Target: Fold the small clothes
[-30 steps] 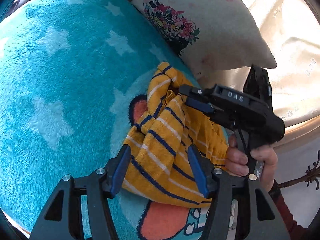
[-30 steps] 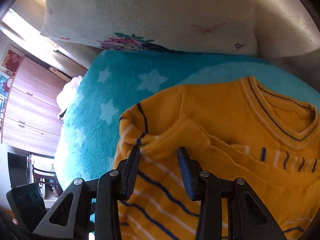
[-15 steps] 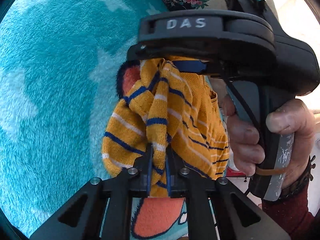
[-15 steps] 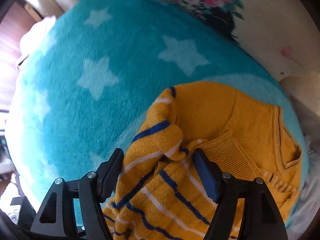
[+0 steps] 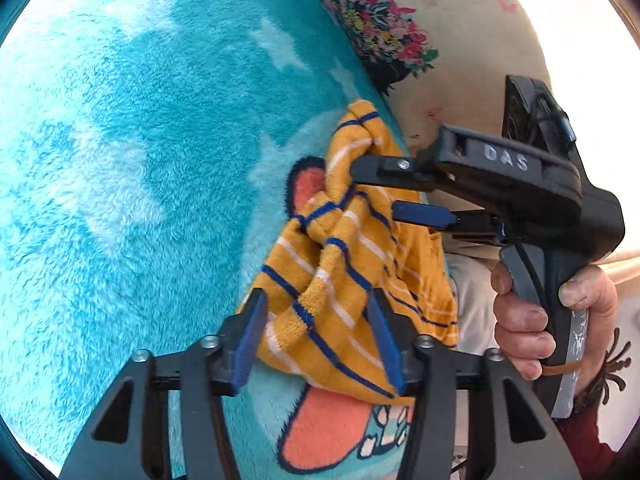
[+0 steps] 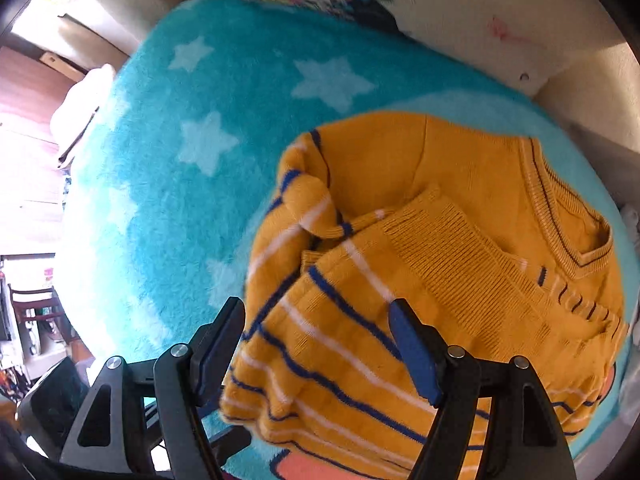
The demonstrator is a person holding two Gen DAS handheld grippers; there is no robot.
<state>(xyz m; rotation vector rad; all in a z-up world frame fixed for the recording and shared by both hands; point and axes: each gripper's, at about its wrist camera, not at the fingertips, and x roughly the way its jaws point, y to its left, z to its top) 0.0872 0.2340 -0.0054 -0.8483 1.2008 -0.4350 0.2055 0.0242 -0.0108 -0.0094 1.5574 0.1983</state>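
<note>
While left gripper (image 5: 316, 336) jaws open, sweater (image 6: 400, 280) between, on blanket (image 6: 192, 184)

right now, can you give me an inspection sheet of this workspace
surface: teal star blanket with a cartoon print, soft and fuzzy
job's things: yellow striped sweater lies partly folded on the blanket, striped part bunched up
clutter: nothing seen on the blanket besides the sweater
grippers: left hand-held gripper jaws opening, sweater fabric between them; right hand-held gripper open over the striped part, gripped by a hand
cables: thin black cable along the right gripper's handle
surroundings: floral pillow behind the blanket; wooden cabinet and a chair off to one side
</note>
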